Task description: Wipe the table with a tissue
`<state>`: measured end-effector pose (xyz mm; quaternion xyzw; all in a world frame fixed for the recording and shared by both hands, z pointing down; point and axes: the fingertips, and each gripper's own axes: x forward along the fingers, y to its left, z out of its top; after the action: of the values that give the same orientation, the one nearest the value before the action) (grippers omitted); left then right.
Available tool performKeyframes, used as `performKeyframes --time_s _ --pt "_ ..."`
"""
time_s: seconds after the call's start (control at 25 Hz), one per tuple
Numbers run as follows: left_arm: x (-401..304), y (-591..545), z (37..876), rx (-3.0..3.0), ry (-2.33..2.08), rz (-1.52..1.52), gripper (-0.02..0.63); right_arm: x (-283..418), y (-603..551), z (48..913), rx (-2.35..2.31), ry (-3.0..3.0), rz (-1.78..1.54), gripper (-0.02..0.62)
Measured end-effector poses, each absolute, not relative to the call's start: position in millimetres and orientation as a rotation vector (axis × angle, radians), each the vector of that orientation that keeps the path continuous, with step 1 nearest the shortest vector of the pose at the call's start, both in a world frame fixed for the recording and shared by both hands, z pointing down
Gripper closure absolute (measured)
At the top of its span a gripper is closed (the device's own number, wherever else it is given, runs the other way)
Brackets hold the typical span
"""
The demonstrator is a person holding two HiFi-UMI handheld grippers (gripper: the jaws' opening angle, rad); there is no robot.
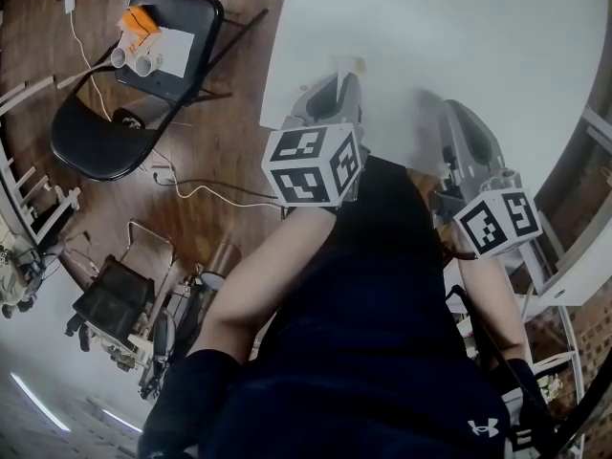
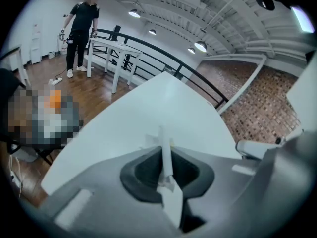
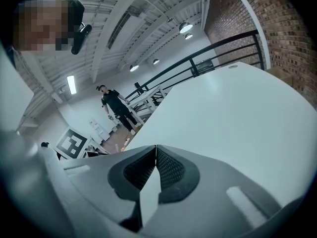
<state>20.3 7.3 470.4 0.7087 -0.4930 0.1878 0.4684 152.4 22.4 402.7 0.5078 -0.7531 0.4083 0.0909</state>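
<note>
Jaws: left gripper (image 2: pixel 164 151) clamped on tissue (image 2: pixel 161 135), right gripper (image 3: pixel 156 148) clenched empty, over table (image 1: pixel 459 46); folding chair (image 1: pixel 100 137) beside.

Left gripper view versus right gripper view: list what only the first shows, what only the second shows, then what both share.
Only the left gripper view: a white tissue pinched upright between the shut jaws of the left gripper.

Only the right gripper view: the right gripper with its jaws shut on nothing, and a marker cube off to the left.

Both: the white table ahead of the jaws, a person in dark clothes standing far off, a black railing and a brick wall.
</note>
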Motion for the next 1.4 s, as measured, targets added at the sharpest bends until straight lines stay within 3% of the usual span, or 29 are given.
performKeyframes --time_s 1.4 --pt "-64.9 28.1 475.7 1.601 -1.355 0.438 0.576 104.7 17.6 403.6 1.4 -2.282 1.18 0.584"
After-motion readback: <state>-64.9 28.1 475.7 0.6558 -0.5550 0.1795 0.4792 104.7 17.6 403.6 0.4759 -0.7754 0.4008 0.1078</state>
